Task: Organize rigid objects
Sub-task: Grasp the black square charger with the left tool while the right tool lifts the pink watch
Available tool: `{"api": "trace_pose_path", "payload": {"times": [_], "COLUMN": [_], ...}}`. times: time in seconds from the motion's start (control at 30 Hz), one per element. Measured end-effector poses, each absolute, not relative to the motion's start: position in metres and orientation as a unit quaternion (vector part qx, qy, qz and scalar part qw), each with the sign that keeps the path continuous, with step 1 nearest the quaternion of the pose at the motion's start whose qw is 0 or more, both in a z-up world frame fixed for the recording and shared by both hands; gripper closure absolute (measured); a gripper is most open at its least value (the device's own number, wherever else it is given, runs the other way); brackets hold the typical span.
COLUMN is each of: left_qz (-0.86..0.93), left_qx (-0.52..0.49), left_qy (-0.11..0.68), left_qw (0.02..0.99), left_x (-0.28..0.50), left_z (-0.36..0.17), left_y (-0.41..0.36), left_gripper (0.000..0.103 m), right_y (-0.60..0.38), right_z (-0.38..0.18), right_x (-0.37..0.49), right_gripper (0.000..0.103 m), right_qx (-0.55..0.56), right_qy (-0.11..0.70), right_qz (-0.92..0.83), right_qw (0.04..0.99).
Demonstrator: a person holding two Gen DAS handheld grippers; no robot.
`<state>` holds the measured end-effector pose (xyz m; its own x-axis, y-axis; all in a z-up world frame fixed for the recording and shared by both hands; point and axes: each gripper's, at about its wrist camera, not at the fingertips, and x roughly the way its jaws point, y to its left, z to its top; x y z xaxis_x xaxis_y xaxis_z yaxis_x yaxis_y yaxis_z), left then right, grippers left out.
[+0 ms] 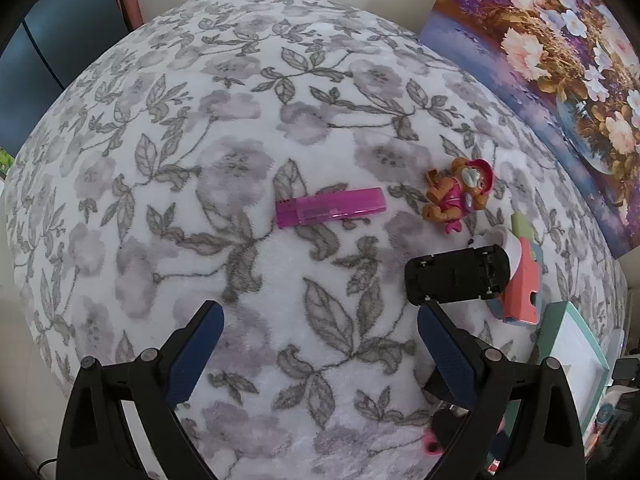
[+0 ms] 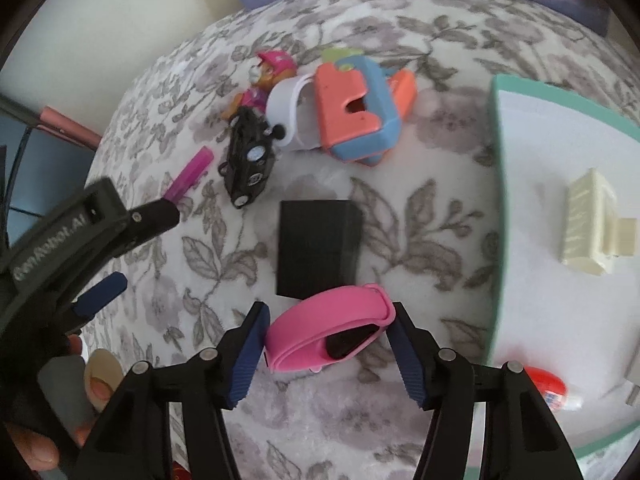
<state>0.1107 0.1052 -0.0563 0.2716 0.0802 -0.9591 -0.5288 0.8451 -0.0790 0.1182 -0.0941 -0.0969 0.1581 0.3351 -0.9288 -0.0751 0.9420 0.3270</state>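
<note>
My right gripper (image 2: 326, 320) stands open around a pink wristband (image 2: 320, 332) lying on the floral cloth; its pads are close to the band's two ends. Whether they touch it I cannot tell. A black box (image 2: 316, 248) lies just beyond the band. My left gripper (image 1: 318, 316) is open and empty above the cloth, and shows at the left of the right wrist view. A magenta lighter (image 1: 330, 207) lies ahead of it, a black toy car (image 1: 456, 276) to its right, and a toy dog figure (image 1: 460, 192) farther back.
A coral and blue toy (image 2: 356, 112) and a white band (image 2: 282, 108) lie beyond the car. A teal-rimmed white tray (image 2: 498, 200) at the right holds a cream block (image 2: 588, 224). A flower painting (image 1: 552, 64) leans against the wall behind.
</note>
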Motion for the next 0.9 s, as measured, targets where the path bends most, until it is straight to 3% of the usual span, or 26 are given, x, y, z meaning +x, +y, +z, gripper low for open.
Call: {"api": "trace_pose_path", "payload": {"times": [0.37,0.63,0.9], "left_qz": [0.130,0.070,0.054], "left_qx": [-0.193,-0.108,-0.045], "left_qy": [0.586,0.595,0.584], "left_qw": [0.776,0.793,0.809], "left_x": [0.123,0.133,0.133], "left_z": [-0.063,-0.073,-0.077], "left_y": [0.073,0.015,-0.013], "left_gripper": [0.005,0.006,0.025], "right_y": [-0.166,-0.221,-0.233], "right_z": [-0.028,-0.014,-0.015], "right_x": [0.112,0.107,0.105], "right_gripper": [0.040,0.040,0.040], "right_qx": [0.113,0.162,0.174], "right_qy": [0.561,0.538,0.537], "right_qz": [0.020,-0.041,-0.045], "right_qw": [0.820,0.826,0.824]}}
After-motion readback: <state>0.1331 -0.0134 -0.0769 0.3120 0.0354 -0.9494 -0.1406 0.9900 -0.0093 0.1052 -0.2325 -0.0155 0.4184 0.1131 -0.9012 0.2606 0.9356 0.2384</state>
